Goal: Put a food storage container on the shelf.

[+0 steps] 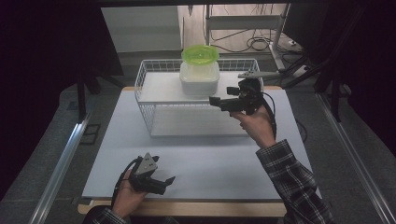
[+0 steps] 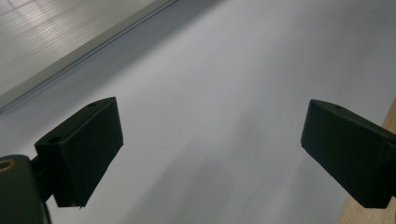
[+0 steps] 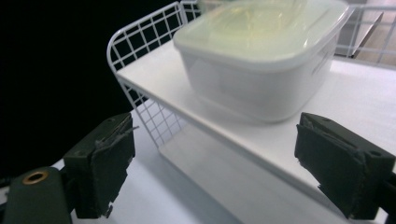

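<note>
Left gripper (image 1: 161, 179): low at the table's near edge, jaws spread wide over the pale sheet (image 2: 224, 93), holding nothing.
Wire rack (image 1: 144, 84): white, mid-table, with a shelf.
Container (image 1: 199, 78): white lidded tub on the shelf; a green bowl (image 1: 200, 54) appears to sit on its lid.
Right gripper (image 1: 215, 100): raised just beside the rack's front right, jaws wide apart, empty, facing the container (image 3: 261, 60).

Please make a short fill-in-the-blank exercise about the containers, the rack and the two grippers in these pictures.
1. The green bowl stands on the ______ container.
2. That container rests on the rack's ______ shelf.
3. Both the left gripper and the right gripper have ______ jaws.

Missing words: white; upper; open
</note>
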Demonstrator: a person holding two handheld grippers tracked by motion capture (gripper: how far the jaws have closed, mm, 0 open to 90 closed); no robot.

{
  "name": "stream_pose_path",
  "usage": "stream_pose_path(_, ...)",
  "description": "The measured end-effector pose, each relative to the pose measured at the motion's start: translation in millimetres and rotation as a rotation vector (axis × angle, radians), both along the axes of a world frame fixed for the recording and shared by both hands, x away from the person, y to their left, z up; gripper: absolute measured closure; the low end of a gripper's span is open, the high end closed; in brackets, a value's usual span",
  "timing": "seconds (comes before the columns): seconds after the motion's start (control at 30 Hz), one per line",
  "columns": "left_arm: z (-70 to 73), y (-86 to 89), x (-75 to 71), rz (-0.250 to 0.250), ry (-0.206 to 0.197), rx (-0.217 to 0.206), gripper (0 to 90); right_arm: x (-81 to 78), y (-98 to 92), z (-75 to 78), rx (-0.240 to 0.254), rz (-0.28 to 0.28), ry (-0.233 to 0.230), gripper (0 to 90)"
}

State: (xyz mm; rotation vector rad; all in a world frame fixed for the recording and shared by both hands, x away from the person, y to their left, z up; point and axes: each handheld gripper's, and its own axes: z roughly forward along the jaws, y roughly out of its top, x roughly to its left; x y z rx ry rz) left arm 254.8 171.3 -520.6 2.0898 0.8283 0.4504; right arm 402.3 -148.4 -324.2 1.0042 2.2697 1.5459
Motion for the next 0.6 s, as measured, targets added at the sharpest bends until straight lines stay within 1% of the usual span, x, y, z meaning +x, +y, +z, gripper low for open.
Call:
stream_pose_path(0.2, 0.0, 0.0, 0.1, -0.001, 0.001, 0.005, 5.2, -13.0, -5.2, -15.4, -0.021, 0.017, 0.002, 8.5)
stream_pose_path(0.37, -0.1, -0.6, -0.2, 0.001, 0.001, 0.004, 5.1, -22.6, -10.0, -28.9, -0.047, 0.020, -0.018, 5.9)
stream_pose_path(0.5, 0.0, -0.3, -0.2, 0.002, 0.001, 0.004, 5.1, -29.7, -13.7, -41.1, -0.088, 0.021, -0.035, 4.5)
stream_pose_path(0.6, 0.0, -0.3, -0.2, 0.001, 0.002, 0.006, 5.1, -34.2, -17.2, -50.4, -0.098, 0.019, -0.042, 4.0)
